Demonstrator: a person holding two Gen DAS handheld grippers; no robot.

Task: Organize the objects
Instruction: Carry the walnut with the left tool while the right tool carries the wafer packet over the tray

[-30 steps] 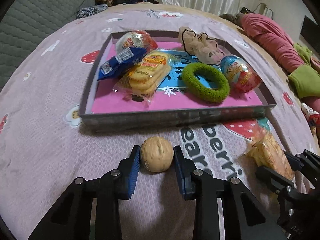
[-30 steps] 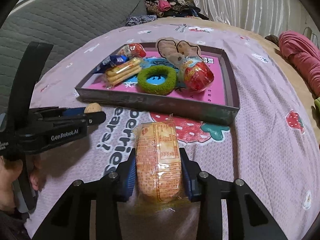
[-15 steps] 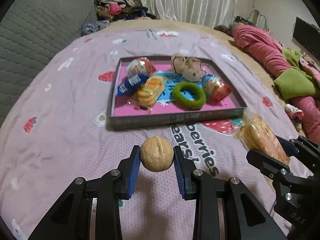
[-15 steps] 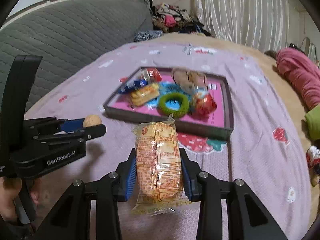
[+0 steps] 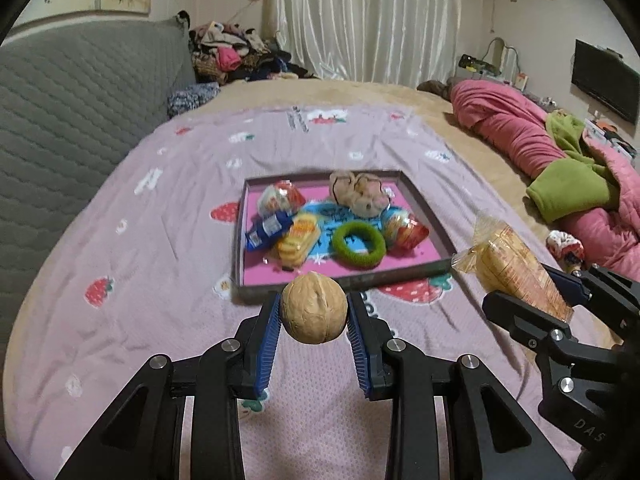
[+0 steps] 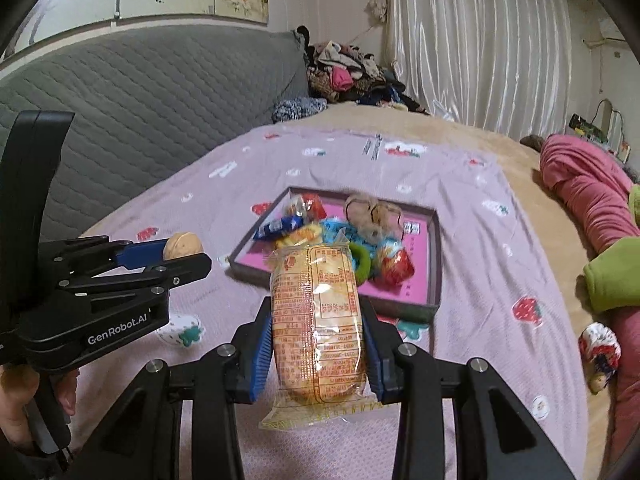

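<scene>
My left gripper (image 5: pixel 314 314) is shut on a tan walnut (image 5: pixel 313 308) and holds it in the air above the pink bedspread, in front of the tray. It also shows in the right wrist view (image 6: pixel 182 250). My right gripper (image 6: pixel 318 344) is shut on a clear packet of biscuits (image 6: pixel 318 316), also lifted; the packet shows in the left wrist view (image 5: pixel 516 272). A shallow grey tray (image 5: pixel 424 204) with a pink floor lies ahead. It holds a green ring (image 5: pixel 359 246), a blue wrapper (image 5: pixel 267 230), a biscuit packet (image 5: pixel 298 240), two foil-wrapped eggs and a beige plush.
A grey quilted headboard (image 5: pixel 72 120) stands to the left. Pink and green bedding (image 5: pixel 560 172) is piled at the right. Clothes (image 5: pixel 236 56) are heaped at the back by white curtains. A small patterned ball (image 6: pixel 600 350) lies at the right edge.
Both grippers have risen and drawn back from the tray, carrying the walnut and the biscuit packet up off the bedspread. The tray now looks smaller and farther away.
</scene>
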